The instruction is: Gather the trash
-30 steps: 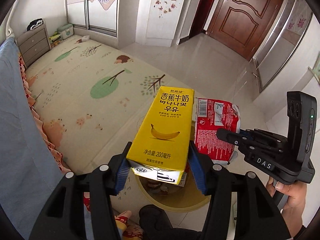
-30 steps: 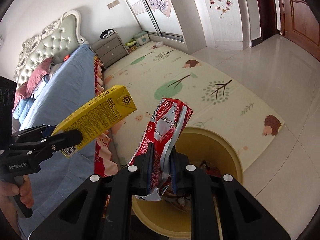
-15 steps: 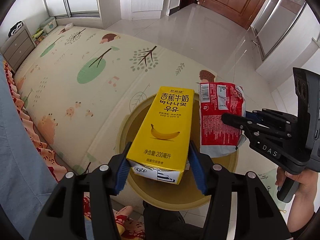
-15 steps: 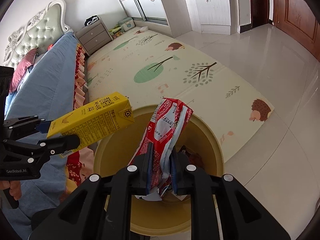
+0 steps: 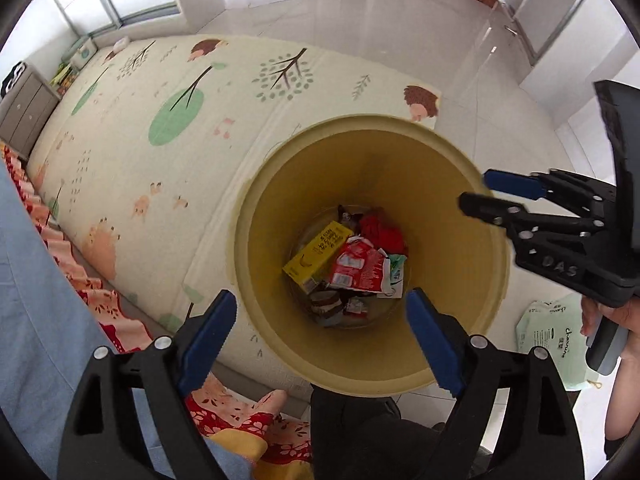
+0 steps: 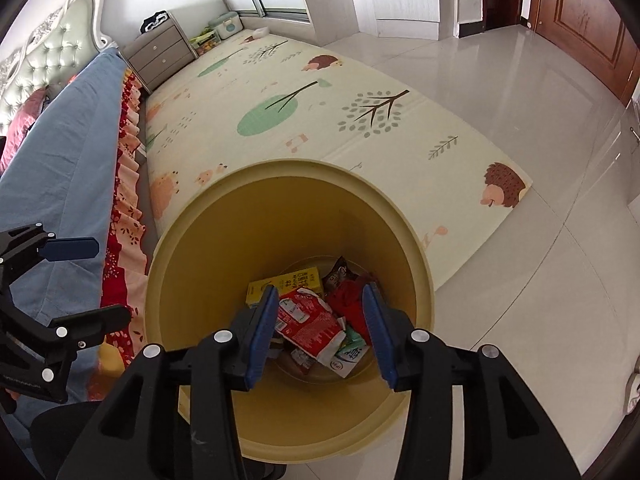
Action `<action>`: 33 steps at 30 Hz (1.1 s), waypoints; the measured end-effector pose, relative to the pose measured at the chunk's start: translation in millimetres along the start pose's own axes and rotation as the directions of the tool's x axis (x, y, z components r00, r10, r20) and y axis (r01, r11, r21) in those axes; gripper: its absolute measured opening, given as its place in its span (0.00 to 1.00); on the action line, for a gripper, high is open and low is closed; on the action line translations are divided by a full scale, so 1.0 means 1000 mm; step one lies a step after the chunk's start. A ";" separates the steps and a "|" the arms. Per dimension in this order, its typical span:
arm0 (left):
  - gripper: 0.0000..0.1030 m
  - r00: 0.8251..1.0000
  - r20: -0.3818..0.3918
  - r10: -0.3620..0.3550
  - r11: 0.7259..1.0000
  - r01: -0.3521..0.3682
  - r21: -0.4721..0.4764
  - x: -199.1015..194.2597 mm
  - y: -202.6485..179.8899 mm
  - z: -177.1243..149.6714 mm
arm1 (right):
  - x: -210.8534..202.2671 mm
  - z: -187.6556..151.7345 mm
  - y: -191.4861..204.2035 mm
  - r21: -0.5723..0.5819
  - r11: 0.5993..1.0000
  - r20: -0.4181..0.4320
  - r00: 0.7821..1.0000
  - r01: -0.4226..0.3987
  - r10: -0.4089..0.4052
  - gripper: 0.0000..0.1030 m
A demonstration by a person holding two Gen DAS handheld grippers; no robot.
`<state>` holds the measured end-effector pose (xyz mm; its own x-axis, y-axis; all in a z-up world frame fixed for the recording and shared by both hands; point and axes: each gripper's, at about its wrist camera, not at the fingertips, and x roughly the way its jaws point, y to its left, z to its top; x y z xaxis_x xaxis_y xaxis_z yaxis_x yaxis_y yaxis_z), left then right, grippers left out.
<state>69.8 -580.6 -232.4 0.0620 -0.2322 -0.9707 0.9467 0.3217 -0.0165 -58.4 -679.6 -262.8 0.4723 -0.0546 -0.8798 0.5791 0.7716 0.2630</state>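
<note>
A yellow bin (image 5: 448, 208) (image 6: 224, 208) stands on the floor beneath both grippers. At its bottom lie a yellow banana-milk carton (image 5: 318, 250) (image 6: 298, 278), a red snack wrapper (image 5: 360, 266) (image 6: 308, 322) and other scraps. Above the bin's near rim my left gripper (image 5: 322, 330) is opening, its jaws wide apart with nothing between them. My right gripper (image 6: 322, 334) points down into the bin and is also opening, holding nothing; the wrapper lies far below its blue pads. In the left wrist view the right gripper (image 5: 472, 192) reaches in from the right.
A patterned play mat (image 5: 168, 120) (image 6: 320, 112) covers the floor beyond the bin. A bed with a blue sheet (image 6: 60, 128) runs along the left. A pale green packet (image 5: 552, 340) lies on the tiles right of the bin. A person's hand (image 5: 616, 316) grips the right tool.
Both grippers dropped toward the bin and opened. The yellow carton left the left jaws and the red wrapper left the right jaws; both now lie at the bottom of the bin.
</note>
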 end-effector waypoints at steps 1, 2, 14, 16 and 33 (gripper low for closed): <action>0.84 1.000 0.010 -0.006 1.000 0.006 0.010 -0.002 -0.002 -0.001 | -0.001 -0.001 0.002 -0.003 1.000 0.001 1.000 0.001 -0.001 0.42; 0.84 1.000 0.021 -0.009 1.000 0.008 0.018 -0.003 -0.004 -0.001 | -0.003 -0.001 0.004 -0.005 1.000 0.004 1.000 0.000 0.000 0.42; 0.83 0.983 0.172 -0.063 0.998 0.064 0.003 -0.064 -0.009 -0.006 | -0.044 0.008 0.025 -0.041 0.999 0.081 0.996 0.026 -0.023 0.42; 0.84 0.974 0.218 -0.068 0.997 0.072 -0.010 -0.081 -0.005 -0.008 | -0.054 0.011 0.033 -0.047 0.999 0.106 0.994 0.025 -0.020 0.43; 0.85 0.873 0.451 0.182 0.939 -0.018 -0.345 -0.216 0.123 -0.126 | -0.109 0.009 0.224 -0.377 0.915 0.176 0.958 -0.146 0.226 0.53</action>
<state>133.7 -375.6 -55.1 0.3696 -0.5585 -0.7426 0.7785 0.6224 -0.0807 26.5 -506.6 -104.6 0.7005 0.0104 -0.7136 0.2100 0.9526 0.2200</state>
